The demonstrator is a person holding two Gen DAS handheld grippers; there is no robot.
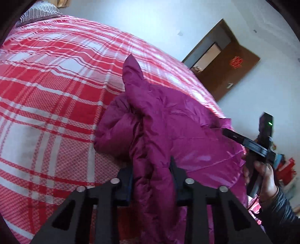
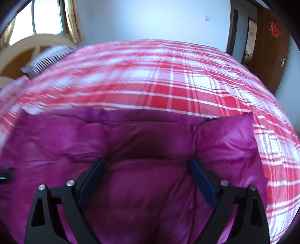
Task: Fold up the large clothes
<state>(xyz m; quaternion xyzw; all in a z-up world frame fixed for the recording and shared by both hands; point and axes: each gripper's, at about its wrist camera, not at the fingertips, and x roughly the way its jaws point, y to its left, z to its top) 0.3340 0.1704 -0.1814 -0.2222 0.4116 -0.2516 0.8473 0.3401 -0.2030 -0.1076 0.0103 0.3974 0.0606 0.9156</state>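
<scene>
In the left wrist view, a magenta padded jacket (image 1: 168,127) fills the centre and lower right of the frame, lying on a bed covered by a red and white checked sheet (image 1: 56,105). The left gripper (image 1: 152,180) sits at the bottom centre, and its two fingers are clamped on a thick fold of the jacket that runs down between them. From that fold the jacket's long axis climbs toward the upper middle of the frame, ending in a narrow tip (a sleeve or a corner, hard to tell which) that points up and slightly left. At the right edge the right gripper (image 1: 232,134) reaches in from the side, held by the person's hand (image 1: 262,178), its dark finger touching the jacket's right edge. A brown door (image 1: 236,75) with a red ornament shows in the upper right, and a striped pillow (image 1: 37,13) in the upper left corner.

In the right wrist view, the jacket (image 2: 146,142) spreads across the whole lower half of the frame, its long axis running left to right, with its far edge meeting the sheet (image 2: 187,84). The right gripper (image 2: 147,169) is at the bottom centre with its fingers spread wide apart over the fabric, holding nothing. The pillow (image 2: 50,56) and a wooden headboard (image 2: 24,48) lie in the upper left, below a window (image 2: 46,18). The door (image 2: 271,47) stands at the upper right. No containers appear in either view.
</scene>
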